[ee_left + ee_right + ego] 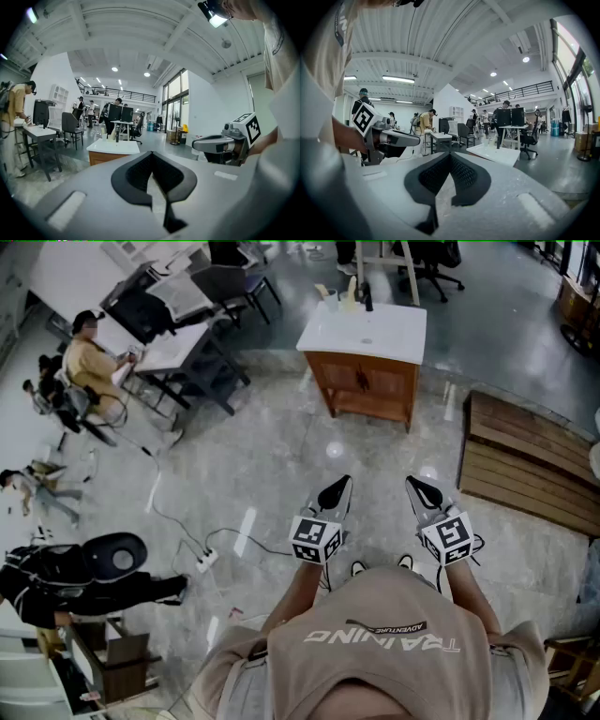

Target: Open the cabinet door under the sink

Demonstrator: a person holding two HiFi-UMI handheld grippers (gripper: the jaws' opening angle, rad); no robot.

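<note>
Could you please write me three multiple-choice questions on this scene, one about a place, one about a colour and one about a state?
1. Where is the sink cabinet relative to the left gripper and the right gripper?
A. Ahead, across open floor, touching neither
B. Between the left gripper's jaws
C. Behind the person

2. What colour is the cabinet's top?
A. Black
B. White
C. Green

3. How do the left gripper's jaws stand?
A. Wide open
B. Shut on a door handle
C. Shut, with nothing between them

Answers:
1 A: the head view shows bare floor between both grippers and the cabinet.
2 B: the top shows white above the brown wooden body.
3 C: the left gripper view shows the jaw tips meeting with nothing in them.
</note>
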